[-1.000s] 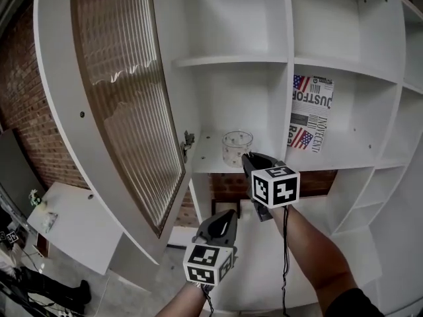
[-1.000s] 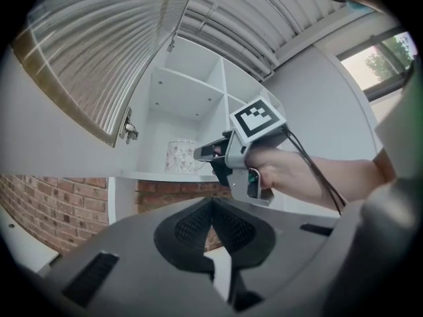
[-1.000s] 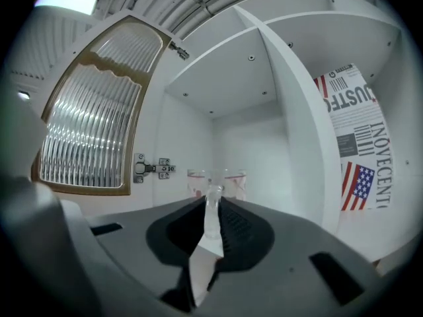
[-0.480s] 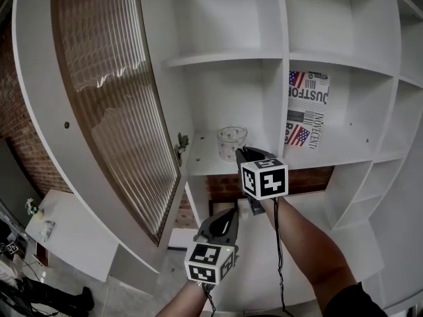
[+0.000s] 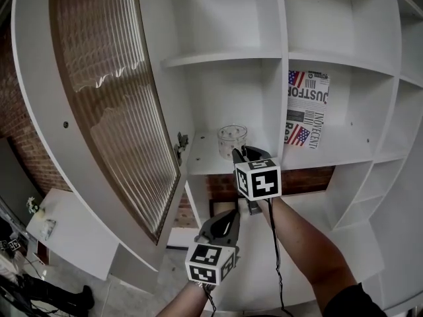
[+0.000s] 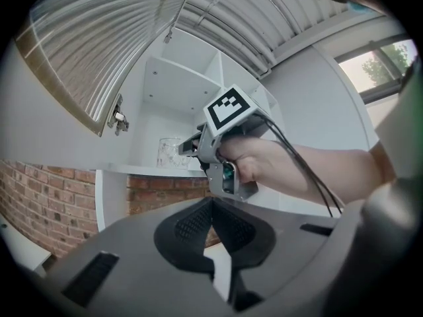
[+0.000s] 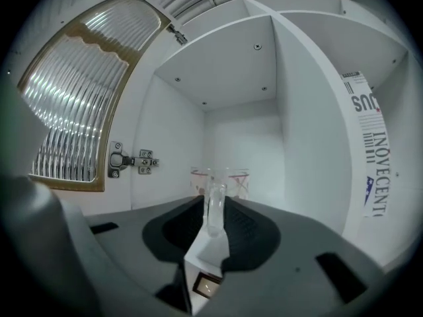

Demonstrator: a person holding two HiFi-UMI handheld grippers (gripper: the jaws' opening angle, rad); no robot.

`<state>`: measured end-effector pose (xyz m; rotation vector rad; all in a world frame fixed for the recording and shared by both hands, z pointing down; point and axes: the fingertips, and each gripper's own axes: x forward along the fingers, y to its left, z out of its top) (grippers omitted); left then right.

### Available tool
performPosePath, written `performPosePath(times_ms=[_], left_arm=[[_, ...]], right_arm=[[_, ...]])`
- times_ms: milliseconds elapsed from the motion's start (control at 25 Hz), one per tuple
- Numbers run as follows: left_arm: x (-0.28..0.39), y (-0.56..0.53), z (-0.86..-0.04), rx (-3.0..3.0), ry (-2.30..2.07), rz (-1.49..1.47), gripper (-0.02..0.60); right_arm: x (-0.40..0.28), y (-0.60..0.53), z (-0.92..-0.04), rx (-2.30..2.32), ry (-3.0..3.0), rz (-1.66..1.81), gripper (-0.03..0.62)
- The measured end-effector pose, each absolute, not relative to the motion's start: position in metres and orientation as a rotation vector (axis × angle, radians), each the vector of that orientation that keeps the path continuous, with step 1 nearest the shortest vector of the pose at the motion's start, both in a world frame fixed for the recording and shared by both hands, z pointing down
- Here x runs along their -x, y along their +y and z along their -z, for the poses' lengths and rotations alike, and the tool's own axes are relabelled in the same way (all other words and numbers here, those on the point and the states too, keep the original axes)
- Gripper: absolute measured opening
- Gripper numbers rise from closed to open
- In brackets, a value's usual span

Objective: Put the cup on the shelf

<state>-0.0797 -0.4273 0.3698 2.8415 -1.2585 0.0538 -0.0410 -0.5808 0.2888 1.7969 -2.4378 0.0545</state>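
A clear glass cup (image 5: 231,137) with small dots stands upright on the white shelf (image 5: 205,161) in the open cabinet bay. My right gripper (image 5: 239,154) reaches up to its near side. In the right gripper view the cup's glass handle (image 7: 215,207) stands between the two pads, and the cup body (image 7: 231,179) is just behind it. The jaws are opening and the pads no longer squeeze the handle. My left gripper (image 5: 229,216) hangs lower, below the shelf, shut with nothing in it (image 6: 213,207). From there I see the right gripper (image 6: 185,149) at the cup (image 6: 168,152).
A ribbed-glass cabinet door (image 5: 112,98) stands swung open at the left, its hinge (image 5: 182,143) beside the cup's bay. A printed poster (image 5: 307,111) leans in the bay to the right. More white shelves are above and right. A brick wall (image 5: 228,185) shows below the shelf.
The cup stays standing on the shelf. My right gripper has shifted slightly left at the cup. The left gripper has hardly moved.
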Motion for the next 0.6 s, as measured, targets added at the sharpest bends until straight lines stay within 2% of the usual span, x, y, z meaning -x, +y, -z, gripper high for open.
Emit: performPosePath(times_ms=[40, 360, 520, 600], left_arm=[[0.08, -0.427, -0.37, -2.84, -1.261, -0.054, 0.005], [0.078, -0.421, -0.37, -2.821, -1.294, -0.057, 0.005], [0.074, -0.417, -0.37, -2.802, -1.318, -0.054, 0.005], [0.071, -0.413, -0.371, -2.789, -1.327, -0.05, 0.005]], right_arm=[[0.042, -0.58, -0.29, -1.792, -2.44, -0.048, 0.102], [0.04, -0.569, -0.291, -1.757, -2.506, -0.019, 0.135], [0.033, -0.558, -0.292, -1.738, -2.546, -0.035, 0.132], [0.027, -0.549, -0.292, -1.727, -2.568, -0.037, 0.098]])
